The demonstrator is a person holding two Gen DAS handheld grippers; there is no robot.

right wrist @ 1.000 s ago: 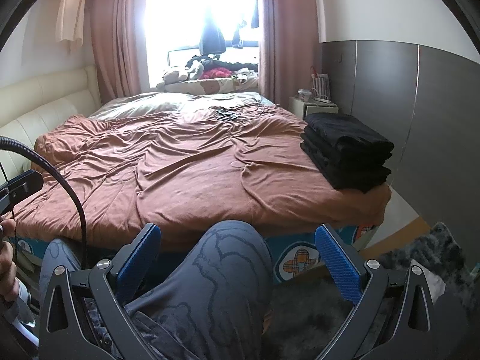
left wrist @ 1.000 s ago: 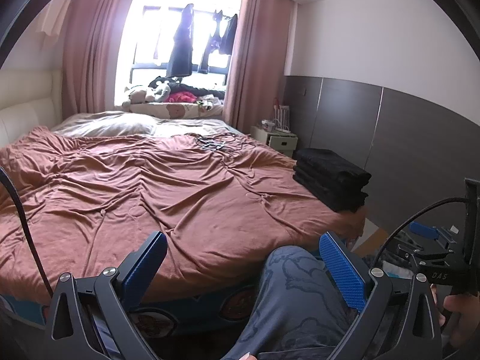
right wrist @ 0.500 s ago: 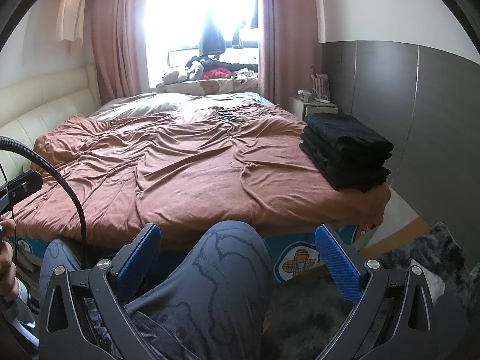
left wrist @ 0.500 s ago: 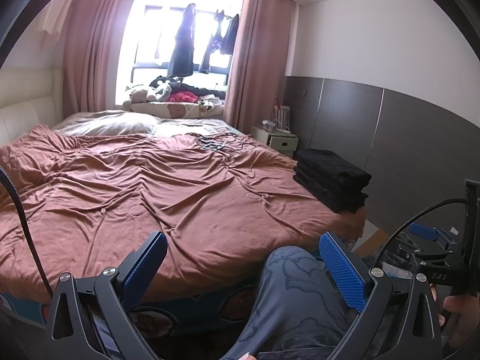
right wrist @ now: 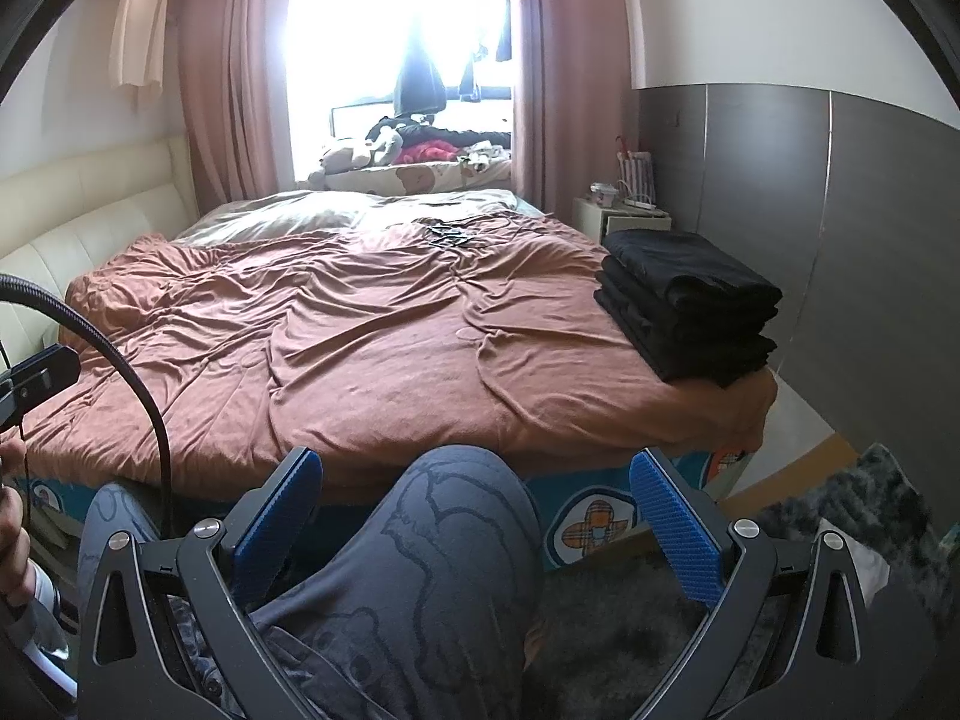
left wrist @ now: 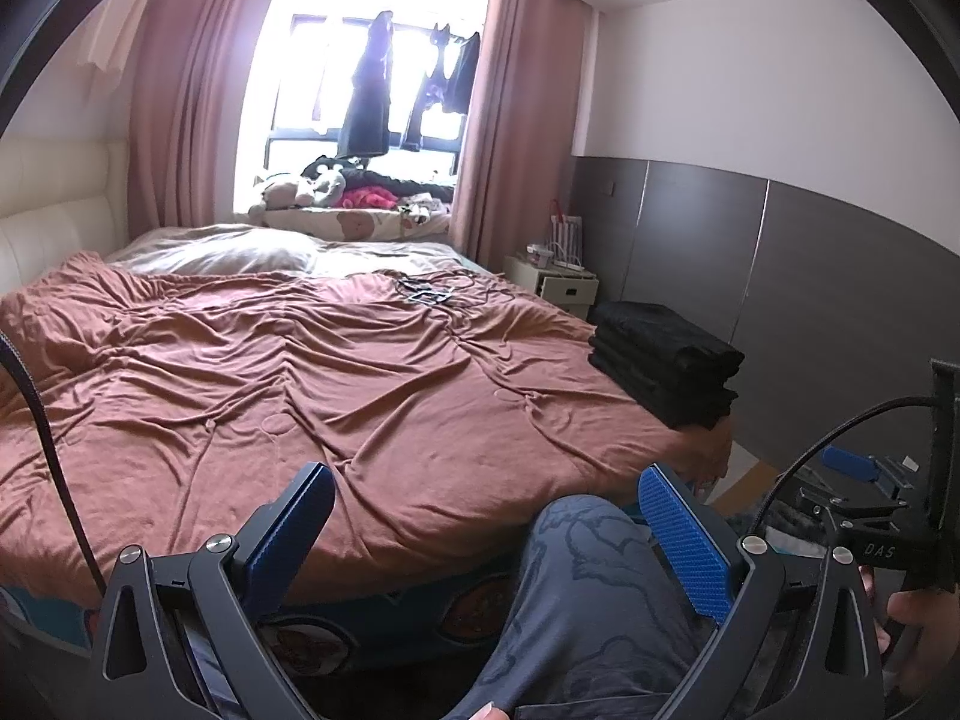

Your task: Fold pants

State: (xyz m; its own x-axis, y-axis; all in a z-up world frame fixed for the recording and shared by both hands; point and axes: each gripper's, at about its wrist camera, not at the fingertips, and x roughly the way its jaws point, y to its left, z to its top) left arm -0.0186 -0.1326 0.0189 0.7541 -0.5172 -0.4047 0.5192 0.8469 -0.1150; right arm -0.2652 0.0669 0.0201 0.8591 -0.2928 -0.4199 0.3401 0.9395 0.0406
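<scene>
1. Resting low over the person's lap, the left hand-held gripper (left wrist: pixel 486 534) has its blue pads spread wide with nothing between them but a knee (left wrist: pixel 588 546) in grey printed trousers behind.
2. The right hand-held gripper (right wrist: pixel 474 516) is equally wide and empty, hanging over the other knee (right wrist: pixel 456 516); part of the person's hand (right wrist: pixel 12 534) shows at the left edge.
3. Nothing has shifted over the last second: both tools sit where they were, jaws unchanged, so no grasp or fold is under way.
4. Just ahead lies the bed, covered by a wrinkled rust-brown duvet (left wrist: pixel 312 372) with no loose garment spread on it.
5. The folded black pants (right wrist: pixel 690 306) form a neat stack at the bed's right edge, near the foot corner, well apart from both grippers.
6. Judging from that, this reads as a pause between items or the end; no unfolded pair is in view.
7. Farther off, a small dark tangle, perhaps cables (left wrist: pixel 429 294), lies near the pillows.
</scene>
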